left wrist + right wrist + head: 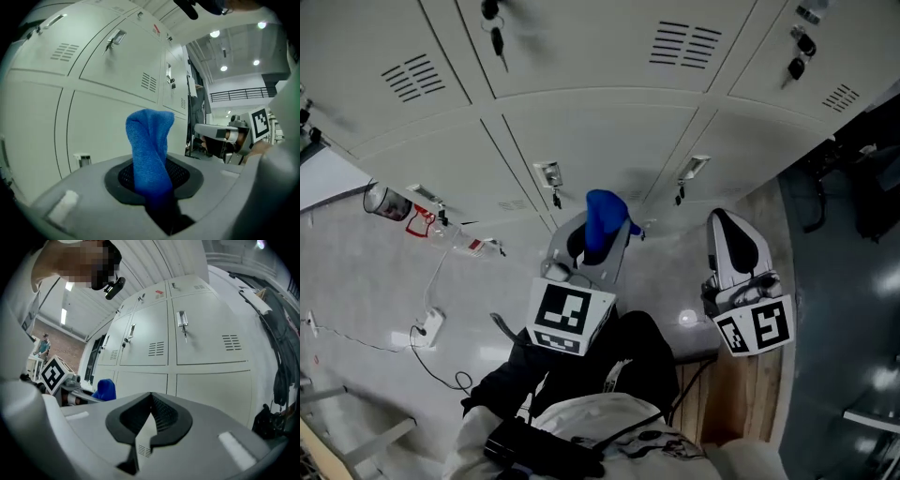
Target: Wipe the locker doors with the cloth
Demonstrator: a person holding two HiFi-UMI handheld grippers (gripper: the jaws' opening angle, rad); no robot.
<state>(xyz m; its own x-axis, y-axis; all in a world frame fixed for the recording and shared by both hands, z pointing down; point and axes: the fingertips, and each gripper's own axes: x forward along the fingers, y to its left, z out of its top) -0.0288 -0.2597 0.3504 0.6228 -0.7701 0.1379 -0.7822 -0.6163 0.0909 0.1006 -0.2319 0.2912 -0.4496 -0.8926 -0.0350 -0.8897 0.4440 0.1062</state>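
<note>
Item, nearest: dark clothing (581,375) of the person, low in the head view.

Item: left gripper (157,197), jaws clamped on the blue cloth (149,145). The cloth stands up out of the jaws as a twisted plume, its lower end buried between the pads. We see its upper end free in the air, touching nothing.

Item: right gripper (148,420), beside the left and a little apart from it. Its jaws are brought together with nothing between them.

Item: pale floor (366,281) below both grippers. It bears a white power strip (429,326) with its cable. A wooden strip (741,403) runs along the right side.

Item, farthest: locker doors (600,141), grey, in two tiers, vented near the top. Keys (497,39) hang from some upper locks, and a latch (549,174) sits on a lower door. The cloth points toward the lower tier but is apart from it in every view.

Progress, as we judge it: the cloth is secured and brought before the lockers, so the preparation looks complete. No door shows a streak, damp patch or other trace of wiping, and all the panels look alike. We cannot tell whether any door has been done. At this moment there is no contact between cloth and door. As far as these views show, the wiping of every visible panel remains on the list.
</note>
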